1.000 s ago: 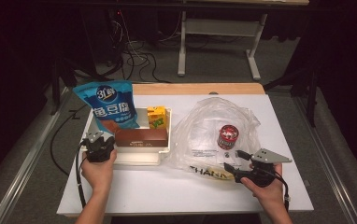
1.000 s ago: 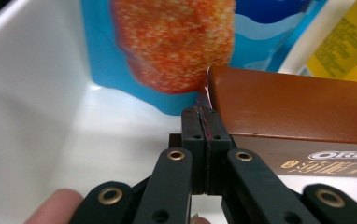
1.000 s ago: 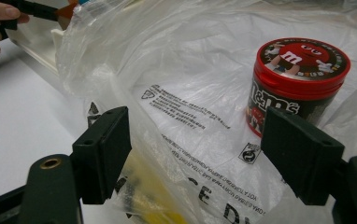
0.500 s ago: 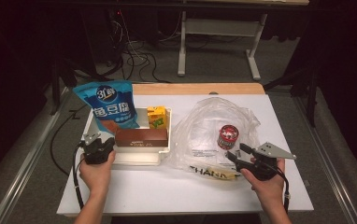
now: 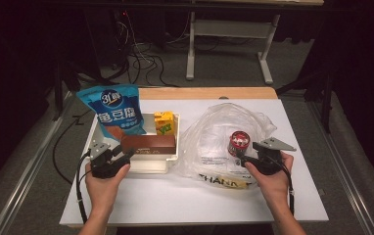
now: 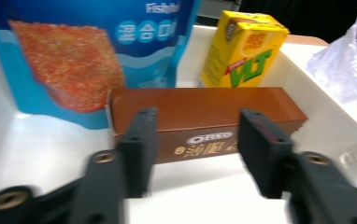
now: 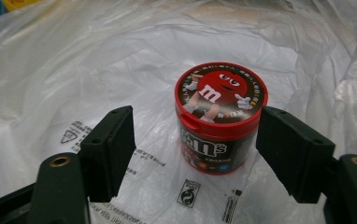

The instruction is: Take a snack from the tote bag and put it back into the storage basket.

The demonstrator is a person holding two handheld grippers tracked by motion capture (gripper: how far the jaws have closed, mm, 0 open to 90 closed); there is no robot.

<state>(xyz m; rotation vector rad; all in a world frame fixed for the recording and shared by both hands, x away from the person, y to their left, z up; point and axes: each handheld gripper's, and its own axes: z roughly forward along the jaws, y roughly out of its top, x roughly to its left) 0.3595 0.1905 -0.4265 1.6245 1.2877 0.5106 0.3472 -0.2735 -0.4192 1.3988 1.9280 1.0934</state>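
A brown Oreo box (image 5: pixel 148 143) lies in the white tray (image 5: pixel 148 167), in front of a yellow VLT carton (image 5: pixel 164 122) and a blue snack bag (image 5: pixel 112 110). My left gripper (image 5: pixel 126 155) stands open at the tray's left front. In the left gripper view its jaws (image 6: pixel 197 128) frame the Oreo box (image 6: pixel 204 116) just short of it. A red M&M's tub (image 5: pixel 238 142) stands upright on a clear plastic bag (image 5: pixel 214 137). My right gripper (image 5: pixel 242 158) is open just right of and below it. The tub (image 7: pixel 218 116) sits between the right gripper's (image 7: pixel 195 135) tips, nearer the right one.
The bag (image 7: pixel 97 60) lies crumpled over the table's right half, printed side up. The VLT carton (image 6: pixel 242 49) and blue snack bag (image 6: pixel 88 51) crowd the tray behind the box. Bare white table (image 5: pixel 175 196) lies in front. Cables trail on the floor behind.
The right gripper has moved forward and left, up to the red tub. The left gripper has shifted slightly right toward the Oreo box. Both stay open.
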